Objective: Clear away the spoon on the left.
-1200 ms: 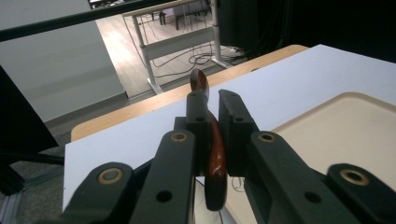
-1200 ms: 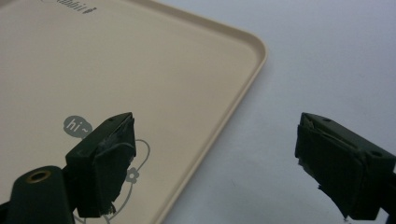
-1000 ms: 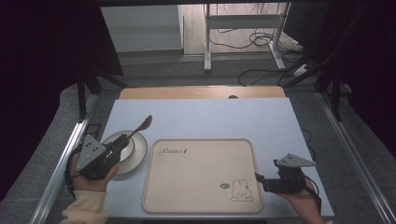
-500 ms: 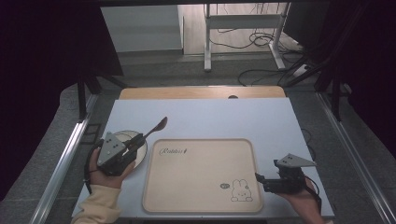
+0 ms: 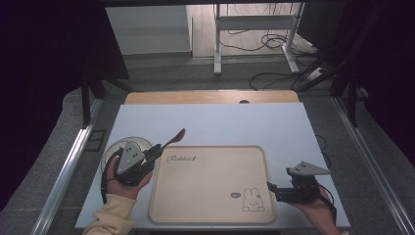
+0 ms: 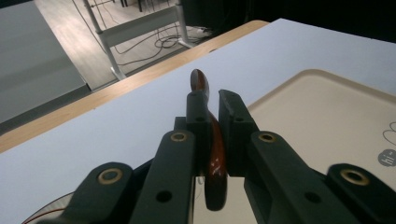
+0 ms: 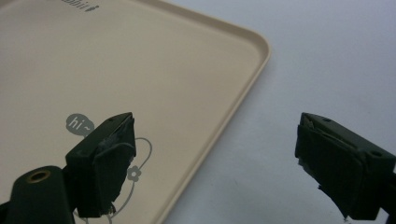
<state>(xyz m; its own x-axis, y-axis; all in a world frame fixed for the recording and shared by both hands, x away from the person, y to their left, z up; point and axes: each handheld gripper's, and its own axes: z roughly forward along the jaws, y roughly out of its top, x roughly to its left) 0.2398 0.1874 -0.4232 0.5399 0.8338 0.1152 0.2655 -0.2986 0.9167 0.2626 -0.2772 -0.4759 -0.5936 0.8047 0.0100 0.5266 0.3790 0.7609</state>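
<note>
your left gripper (image 5: 155, 149) has its jaws pressed in on a spoon (image 5: 172, 139). in the left gripper view the spoon (image 6: 212, 154) stands on edge between the two black jaws, glossy reddish brown, its far end poking out past the tips and its near end hanging down below them. from above, that far end points up and to the right, out over the pale blue table (image 5: 220, 122), and sits just off the top left corner of the tray (image 5: 210, 196). your left hand (image 5: 122, 178) wraps the gripper's body from below, in a cream sleeve. the gripper hangs over the right edge of a round plate (image 5: 115, 147), which lies on the table just left of the tray; you cannot tell whether the two touch.

your right gripper (image 5: 270, 187) has its jaws spread wide with nothing between them. in the right gripper view one jaw sits over the tray (image 7: 196, 93), close to the little "hi~" bubble printed there, and the other sits over bare table (image 7: 327, 70), so the tray's right rim runs through the gap. from above it lies low by the tray's lower right corner, pointing left toward the rabbit drawing (image 5: 252, 200), with your right hand (image 5: 313, 208) under it.

the tray is beige, with rounded corners and nothing on it.
</note>
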